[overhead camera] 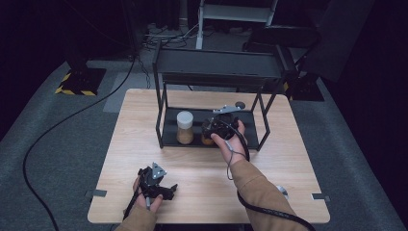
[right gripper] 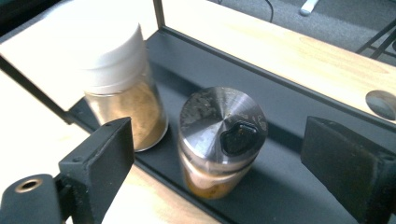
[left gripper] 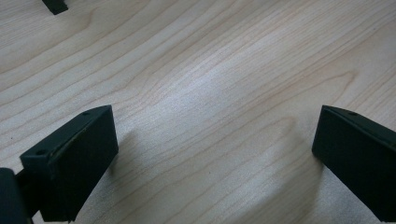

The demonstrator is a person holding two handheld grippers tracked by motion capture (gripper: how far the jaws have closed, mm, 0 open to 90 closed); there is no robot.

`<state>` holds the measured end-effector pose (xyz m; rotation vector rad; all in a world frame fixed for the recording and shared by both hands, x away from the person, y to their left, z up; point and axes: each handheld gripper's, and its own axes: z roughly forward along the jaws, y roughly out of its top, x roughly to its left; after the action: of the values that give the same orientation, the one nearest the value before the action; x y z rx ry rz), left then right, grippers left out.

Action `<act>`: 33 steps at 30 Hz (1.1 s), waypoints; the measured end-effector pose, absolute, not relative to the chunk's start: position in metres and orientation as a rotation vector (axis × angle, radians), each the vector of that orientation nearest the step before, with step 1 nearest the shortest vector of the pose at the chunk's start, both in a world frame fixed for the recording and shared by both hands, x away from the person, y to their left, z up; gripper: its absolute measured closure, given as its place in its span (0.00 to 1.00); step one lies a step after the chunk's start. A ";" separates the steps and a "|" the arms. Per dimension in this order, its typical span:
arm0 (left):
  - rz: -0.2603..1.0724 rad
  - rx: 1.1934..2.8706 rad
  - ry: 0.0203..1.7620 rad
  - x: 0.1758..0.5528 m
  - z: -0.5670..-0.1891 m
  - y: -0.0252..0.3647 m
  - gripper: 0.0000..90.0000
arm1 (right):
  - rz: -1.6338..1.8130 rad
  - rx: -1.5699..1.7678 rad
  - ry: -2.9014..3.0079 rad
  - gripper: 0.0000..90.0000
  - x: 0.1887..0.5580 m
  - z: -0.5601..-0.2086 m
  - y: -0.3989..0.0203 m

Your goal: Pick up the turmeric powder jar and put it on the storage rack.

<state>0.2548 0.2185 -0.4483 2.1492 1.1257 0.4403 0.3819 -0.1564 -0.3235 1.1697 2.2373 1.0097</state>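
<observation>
Two spice jars stand on the lower shelf (overhead camera: 248, 137) of a black rack. One has a white lid (overhead camera: 184, 126) (right gripper: 119, 79) and holds tan powder. The other has a steel lid with a black tab (right gripper: 222, 123); in the high view the jar (overhead camera: 208, 140) is mostly hidden behind my right gripper (overhead camera: 219, 126). The right gripper (right gripper: 217, 158) hangs just above and in front of the steel-lidded jar, jaws wide apart, pads clear of it. My left gripper (overhead camera: 169, 191) (left gripper: 215, 154) rests open near the table's front edge over bare wood.
The rack's upper shelf (overhead camera: 219, 65) overhangs the jars, with thin posts (overhead camera: 159, 118) at the corners. A small grey disc (overhead camera: 240, 104) (right gripper: 382, 103) lies on the wooden table (overhead camera: 202, 168) behind the rack. Cables trail across the grey floor (overhead camera: 57, 130).
</observation>
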 end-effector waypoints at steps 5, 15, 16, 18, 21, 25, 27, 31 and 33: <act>0.441 2.150 1.125 0.255 -0.448 0.218 0.00 | 1.023 1.158 2.235 0.10 0.367 -0.307 -0.164; 0.440 2.148 1.128 0.255 -0.448 0.218 0.00 | 1.028 1.126 2.231 0.09 0.338 -0.288 -0.183; 0.441 2.148 1.128 0.255 -0.448 0.218 0.00 | 1.027 1.124 2.230 0.09 0.335 -0.287 -0.185; 0.442 2.148 1.128 0.255 -0.448 0.218 0.00 | 1.030 1.117 2.227 0.09 0.329 -0.285 -0.189; 0.441 2.149 1.127 0.255 -0.448 0.218 0.00 | 1.032 1.116 2.218 0.09 0.321 -0.282 -0.194; 0.441 2.149 1.127 0.255 -0.448 0.218 0.00 | 1.036 1.098 2.223 0.09 0.311 -0.280 -0.200; 0.442 2.148 1.124 0.255 -0.449 0.218 0.00 | 1.045 1.093 2.224 0.09 0.305 -0.279 -0.204; 0.442 2.148 1.125 0.255 -0.449 0.218 0.00 | 1.050 1.081 2.226 0.09 0.296 -0.278 -0.211; 0.442 2.148 1.125 0.255 -0.449 0.218 0.00 | 1.049 1.078 2.226 0.09 0.291 -0.278 -0.215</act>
<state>0.2553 0.2179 -0.4485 2.1475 1.1253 0.4422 0.2909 -0.2149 -0.2779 1.0780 2.2263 1.0493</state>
